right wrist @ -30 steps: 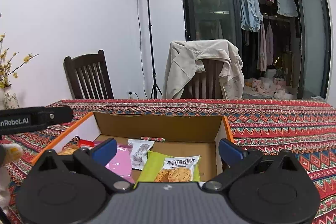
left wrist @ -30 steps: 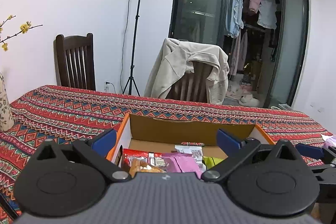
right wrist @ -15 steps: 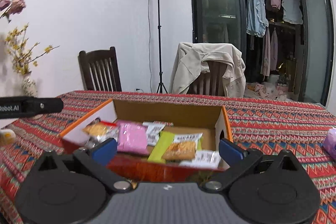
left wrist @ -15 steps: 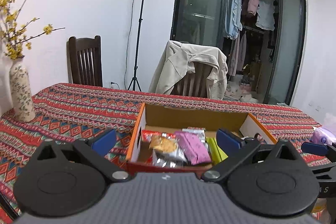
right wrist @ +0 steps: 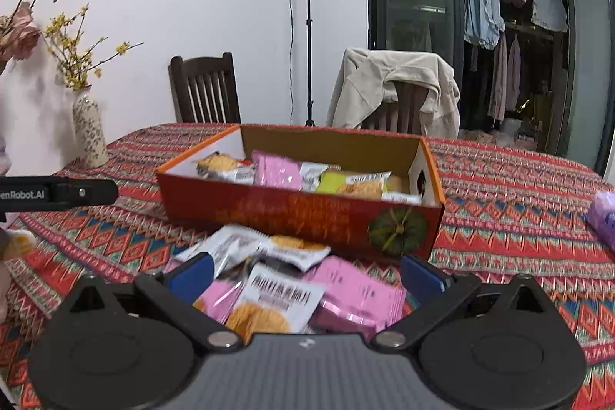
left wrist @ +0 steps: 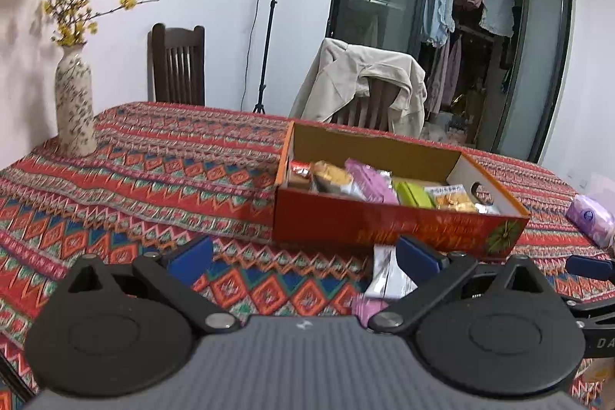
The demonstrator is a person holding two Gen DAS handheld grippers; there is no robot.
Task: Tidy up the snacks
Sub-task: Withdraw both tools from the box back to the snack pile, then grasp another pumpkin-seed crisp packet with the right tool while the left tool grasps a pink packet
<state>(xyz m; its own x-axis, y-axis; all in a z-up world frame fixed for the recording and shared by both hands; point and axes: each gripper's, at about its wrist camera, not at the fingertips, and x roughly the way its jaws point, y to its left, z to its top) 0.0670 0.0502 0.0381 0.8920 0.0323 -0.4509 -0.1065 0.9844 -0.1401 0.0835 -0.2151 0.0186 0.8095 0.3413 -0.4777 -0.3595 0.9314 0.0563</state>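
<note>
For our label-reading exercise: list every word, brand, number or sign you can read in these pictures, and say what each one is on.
"enRobot.AI": white letters, cut off at the picture's edge, on the black bar of the left claw.
"DA": cut off, on the black arm of the right claw.
Barcode and print on the snack packets in front of the box: too blurred to read.
Gold print on the box front: blurred, unreadable.

A red box (right wrist: 292, 218) with an orange rim and a green pumpkin print (right wrist: 398, 227) is sitting on a red, zigzag-patterned tablecloth (left wrist: 153, 179). Pink, white and yellow-green snack packets (right wrist: 276, 171) are showing inside; at nine o'clock, a speckled cream vase (left wrist: 73, 102) is showing yellow blossoms.
</note>
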